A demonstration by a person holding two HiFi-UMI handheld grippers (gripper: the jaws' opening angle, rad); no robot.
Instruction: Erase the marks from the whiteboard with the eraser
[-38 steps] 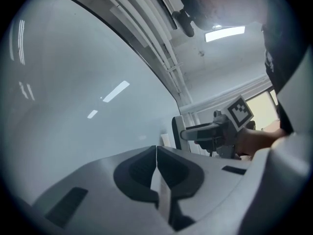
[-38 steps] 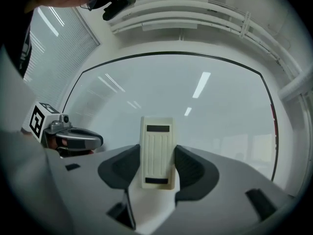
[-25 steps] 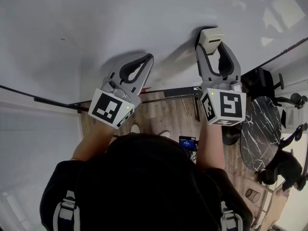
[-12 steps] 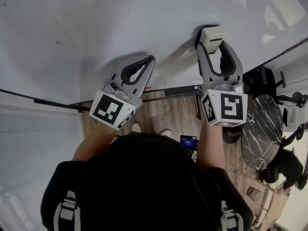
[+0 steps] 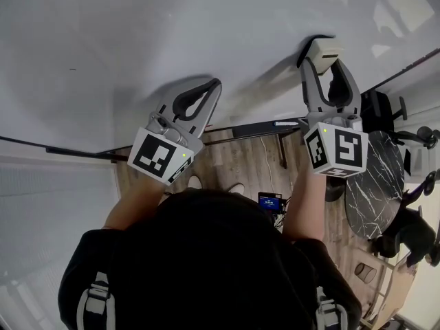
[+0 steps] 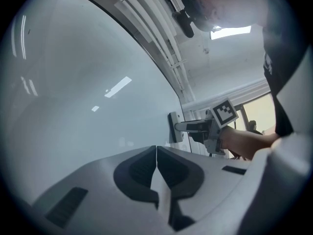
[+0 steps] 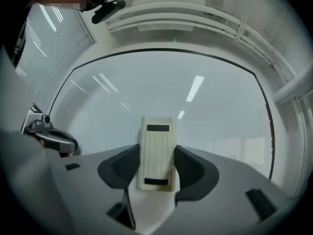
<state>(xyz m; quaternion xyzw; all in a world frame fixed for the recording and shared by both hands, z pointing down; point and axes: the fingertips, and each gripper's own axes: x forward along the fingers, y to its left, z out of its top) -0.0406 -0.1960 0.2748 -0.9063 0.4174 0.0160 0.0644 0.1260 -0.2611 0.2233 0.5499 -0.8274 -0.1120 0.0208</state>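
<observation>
The whiteboard (image 5: 172,26) fills the top of the head view, with one tiny dark mark (image 5: 72,69) at its left. My right gripper (image 5: 323,59) is shut on the cream eraser (image 5: 323,48), which is pressed flat against the board near its lower right. In the right gripper view the ribbed eraser (image 7: 156,148) stands upright between the jaws of the right gripper (image 7: 157,164), in front of the board (image 7: 171,87). My left gripper (image 5: 208,88) is shut on nothing, its tips close to the board. In the left gripper view the left gripper (image 6: 156,150) points along the board (image 6: 88,92), and the eraser (image 6: 174,127) shows further along it.
The board's dark lower frame (image 5: 254,128) runs under both grippers. Below it lie a wooden floor (image 5: 234,160), a round marble table (image 5: 375,184) and office chairs (image 5: 385,112) at the right. Window blinds (image 5: 48,198) are at the left.
The right gripper has slid the eraser to the right along the board. The left gripper has stayed where it was, shut.
</observation>
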